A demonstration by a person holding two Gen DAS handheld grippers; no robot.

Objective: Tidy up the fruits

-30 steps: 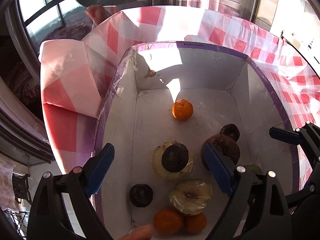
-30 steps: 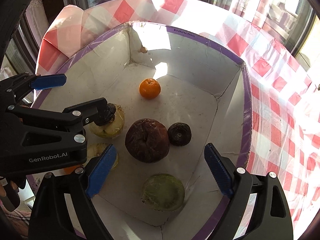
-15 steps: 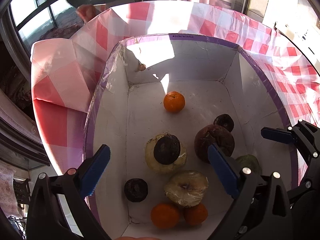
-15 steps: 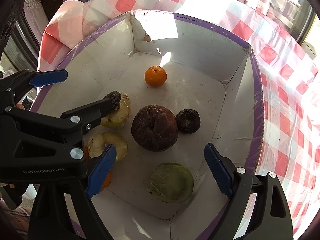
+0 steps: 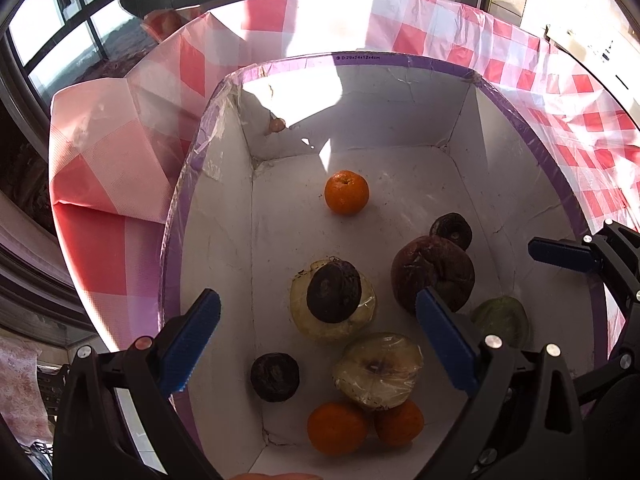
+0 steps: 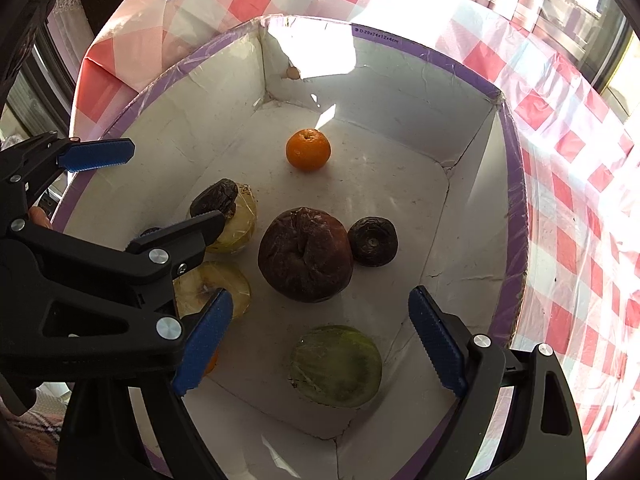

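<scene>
A white box with a purple rim (image 5: 400, 59) (image 6: 516, 184) holds several fruits. A lone orange (image 5: 346, 192) (image 6: 308, 149) lies toward the far end. A large shrivelled brown fruit (image 5: 432, 272) (image 6: 306, 260) sits mid-box beside a small dark one (image 5: 451, 230) (image 6: 373, 241). A dark fruit (image 5: 334, 291) rests on a pale wrapped fruit (image 5: 316, 322). Another pale fruit (image 5: 378, 370), a dark fruit (image 5: 275, 377), two oranges (image 5: 338, 428) and a green wrapped fruit (image 6: 335, 366) lie near. My left gripper (image 5: 316, 344) is open and empty above the box. My right gripper (image 6: 320, 340) is open and empty.
The box stands on a red and white checked cloth (image 5: 120, 168) (image 6: 580, 160). The cloth's edge drops off at the left. Windows (image 5: 52, 32) run behind the table. The left gripper's body (image 6: 80, 264) fills the left of the right wrist view.
Both grippers have drawn back and up from the box, so more of its floor and near fruits show. Both stay open and empty. The fruits have not moved.
</scene>
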